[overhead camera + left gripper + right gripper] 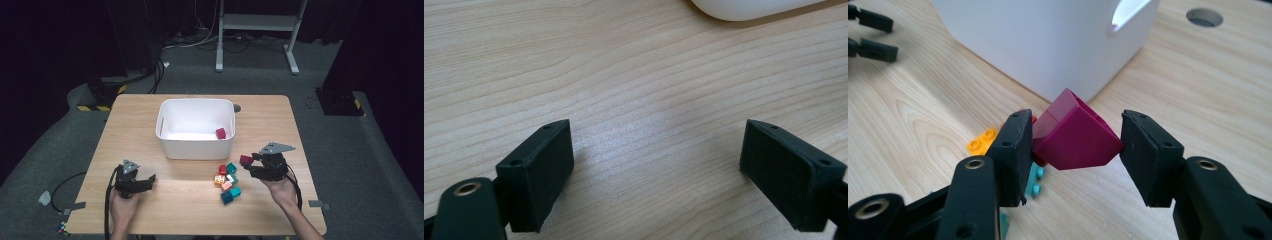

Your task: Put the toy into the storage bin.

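Between the right gripper (1073, 150) fingers (1015, 150), magenta block (1075, 137), clamped; left gripper (656, 170) fingers wide apart, empty.

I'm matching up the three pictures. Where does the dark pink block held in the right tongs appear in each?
High view: dark pink block, right of centre, near the bin's front right corner.
Left gripper view: not in it.
Right gripper view: block, centre, between the jaws.
Shared landmark: white bin.

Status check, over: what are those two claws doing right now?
Right gripper shut on magenta block, near white bin. Left gripper open on table. Path clear.
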`<state>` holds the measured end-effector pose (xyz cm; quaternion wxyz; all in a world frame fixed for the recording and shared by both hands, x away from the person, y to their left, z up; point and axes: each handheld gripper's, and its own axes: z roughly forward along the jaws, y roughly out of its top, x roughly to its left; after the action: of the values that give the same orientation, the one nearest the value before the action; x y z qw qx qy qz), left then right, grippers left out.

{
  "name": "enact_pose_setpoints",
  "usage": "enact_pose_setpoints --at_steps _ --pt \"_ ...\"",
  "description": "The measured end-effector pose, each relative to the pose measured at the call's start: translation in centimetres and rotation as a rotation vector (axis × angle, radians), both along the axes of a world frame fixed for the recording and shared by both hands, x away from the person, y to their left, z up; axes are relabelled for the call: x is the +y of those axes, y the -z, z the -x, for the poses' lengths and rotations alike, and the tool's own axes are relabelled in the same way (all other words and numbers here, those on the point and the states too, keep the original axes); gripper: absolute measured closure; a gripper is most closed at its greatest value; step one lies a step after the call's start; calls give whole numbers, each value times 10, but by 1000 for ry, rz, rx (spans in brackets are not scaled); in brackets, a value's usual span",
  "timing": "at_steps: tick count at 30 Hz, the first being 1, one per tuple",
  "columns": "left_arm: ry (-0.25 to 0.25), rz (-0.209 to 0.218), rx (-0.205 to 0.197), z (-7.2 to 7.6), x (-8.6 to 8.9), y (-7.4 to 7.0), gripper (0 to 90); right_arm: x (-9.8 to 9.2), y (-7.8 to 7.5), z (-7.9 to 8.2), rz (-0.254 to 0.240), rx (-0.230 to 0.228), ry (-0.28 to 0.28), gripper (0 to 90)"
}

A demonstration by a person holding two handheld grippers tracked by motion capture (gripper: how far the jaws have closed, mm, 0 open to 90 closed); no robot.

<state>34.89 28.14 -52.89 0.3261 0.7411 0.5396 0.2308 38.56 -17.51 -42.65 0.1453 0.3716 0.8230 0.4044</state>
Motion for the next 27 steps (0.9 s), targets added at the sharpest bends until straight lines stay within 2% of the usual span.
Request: enact_pose_setpoints --at_steps 9,16,27 --pt "0 0 1 0 0 0 141 -1 -33 -16 -57 8 -21 478" --pt "-2 4 -1 0 0 0 141 6 -57 -29 -69 2 -41 478" --pt "-2 4 -1 0 0 0 141 24 -83 -45 -73 -19 -61 478"
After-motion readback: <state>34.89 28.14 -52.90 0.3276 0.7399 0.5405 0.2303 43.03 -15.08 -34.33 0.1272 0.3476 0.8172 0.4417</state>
